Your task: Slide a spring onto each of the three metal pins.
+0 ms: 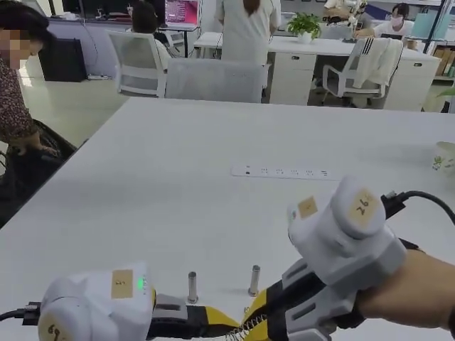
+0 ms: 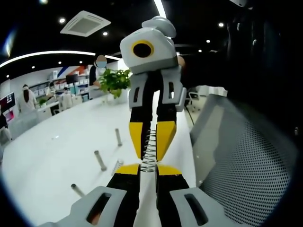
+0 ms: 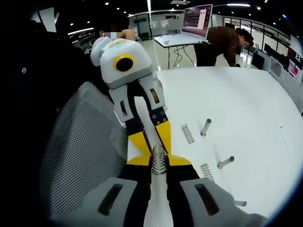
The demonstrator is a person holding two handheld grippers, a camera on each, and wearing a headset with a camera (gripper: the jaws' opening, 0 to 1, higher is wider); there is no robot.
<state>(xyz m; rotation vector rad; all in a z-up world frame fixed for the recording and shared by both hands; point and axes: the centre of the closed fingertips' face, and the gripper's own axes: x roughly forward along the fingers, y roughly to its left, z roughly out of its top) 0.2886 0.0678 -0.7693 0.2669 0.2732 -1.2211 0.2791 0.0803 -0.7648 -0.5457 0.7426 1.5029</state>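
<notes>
In the head view the bottom edge cuts off the thin coiled metal spring and the yellow jaws around it. In the right gripper view a short grey metal pin is half hidden behind the right gripper and its white body.

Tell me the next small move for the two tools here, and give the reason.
Probably open the left tool and leave the coiled metal spring to the right tool. Both tools pinch that one spring between them, and the upright metal pins stand bare just beyond, so one tool likely has to let go before it can be slid on.
</notes>
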